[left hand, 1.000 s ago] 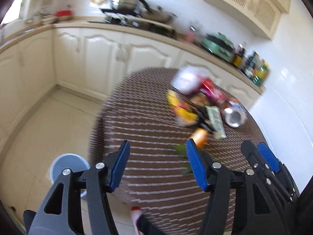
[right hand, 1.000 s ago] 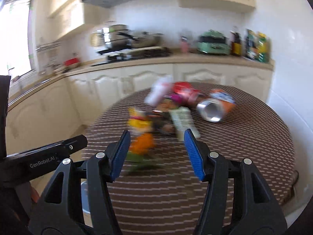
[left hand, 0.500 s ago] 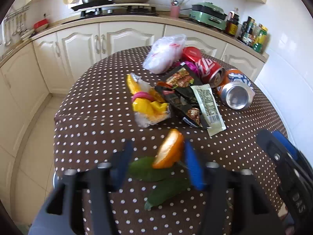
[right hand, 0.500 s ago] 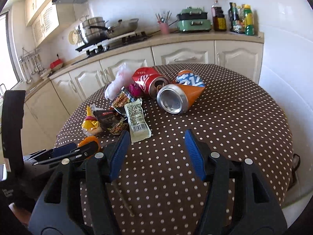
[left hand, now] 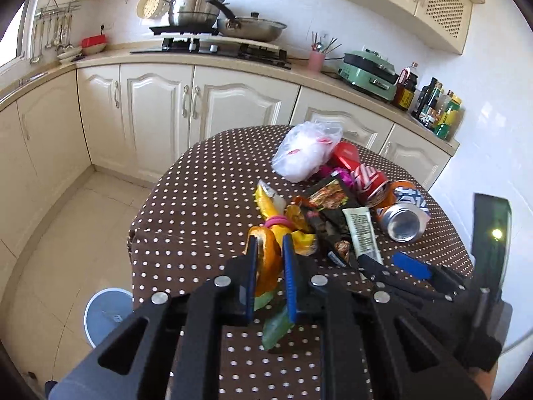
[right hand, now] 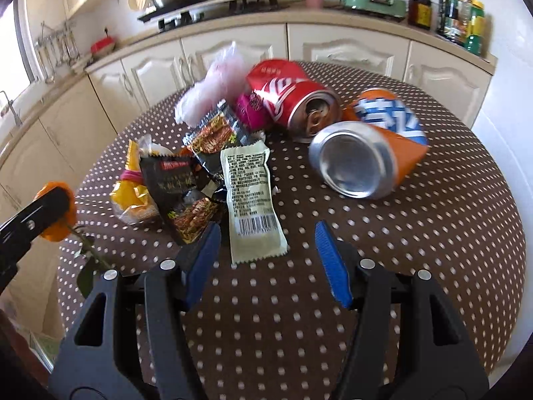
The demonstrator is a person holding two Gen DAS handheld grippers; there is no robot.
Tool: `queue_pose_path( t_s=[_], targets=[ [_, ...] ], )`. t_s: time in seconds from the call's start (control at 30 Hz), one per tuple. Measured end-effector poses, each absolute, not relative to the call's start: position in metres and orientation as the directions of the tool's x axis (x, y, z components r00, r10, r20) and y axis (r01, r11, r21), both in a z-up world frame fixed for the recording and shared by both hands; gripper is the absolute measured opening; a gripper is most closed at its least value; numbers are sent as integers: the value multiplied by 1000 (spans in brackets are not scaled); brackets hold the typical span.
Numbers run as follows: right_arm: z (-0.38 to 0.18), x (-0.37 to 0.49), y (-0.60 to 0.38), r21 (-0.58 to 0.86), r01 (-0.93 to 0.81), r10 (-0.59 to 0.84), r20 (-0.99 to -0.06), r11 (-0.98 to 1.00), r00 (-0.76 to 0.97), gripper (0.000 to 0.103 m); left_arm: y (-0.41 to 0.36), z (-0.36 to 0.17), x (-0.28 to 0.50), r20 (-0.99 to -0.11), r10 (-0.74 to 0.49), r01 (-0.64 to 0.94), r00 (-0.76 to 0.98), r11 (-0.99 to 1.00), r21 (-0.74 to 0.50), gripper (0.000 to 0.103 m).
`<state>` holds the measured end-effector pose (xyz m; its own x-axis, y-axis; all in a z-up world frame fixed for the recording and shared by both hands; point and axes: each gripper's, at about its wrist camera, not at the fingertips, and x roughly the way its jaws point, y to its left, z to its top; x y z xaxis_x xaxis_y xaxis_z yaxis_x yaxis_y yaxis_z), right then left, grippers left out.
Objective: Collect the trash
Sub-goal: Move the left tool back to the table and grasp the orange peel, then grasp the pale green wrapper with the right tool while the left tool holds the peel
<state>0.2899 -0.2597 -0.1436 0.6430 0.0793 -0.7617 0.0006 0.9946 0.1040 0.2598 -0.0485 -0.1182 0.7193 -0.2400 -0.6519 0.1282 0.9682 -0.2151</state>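
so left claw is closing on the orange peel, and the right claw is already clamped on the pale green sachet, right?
Not quite. In the right wrist view the right claw is open, its fingers either side of the pale green sachet without pressing it. The left claw is indeed closing on the orange peel.

Pots on stove [left hand: 206, 45], green appliance [left hand: 366, 70], bottles [left hand: 436, 110] on counter; cabinets below.
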Motion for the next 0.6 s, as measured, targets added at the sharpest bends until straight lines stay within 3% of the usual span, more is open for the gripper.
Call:
queue_pose_path(
  t_s=[0.1,0.13,0.17,0.37,0.6],
  targets=[
    [-147,299,-256,89,-16,79,-773,996,630,59,-46,-124,265,-670,-237,124,704,969,-213,14],
    [-147,300,-256,104,-26,97,-769,994,632,52,-46,-126,267,-674,-239,124,699,969,-214,14],
    [-147,301,-256,115,-33,110,-770,993,628,31,-46,-127,268,-676,-242,127,696,968,-216,14],
    [-144,287,-267,147,-14,119,-740,989,662,23,-50,-123,266,-665,-260,151,700,964,-218,13],
    [-118,250,-273,162,23,91,-662,986,744,22,-42,-115,255,-640,-279,160,715,958,-239,13]
  ],
)
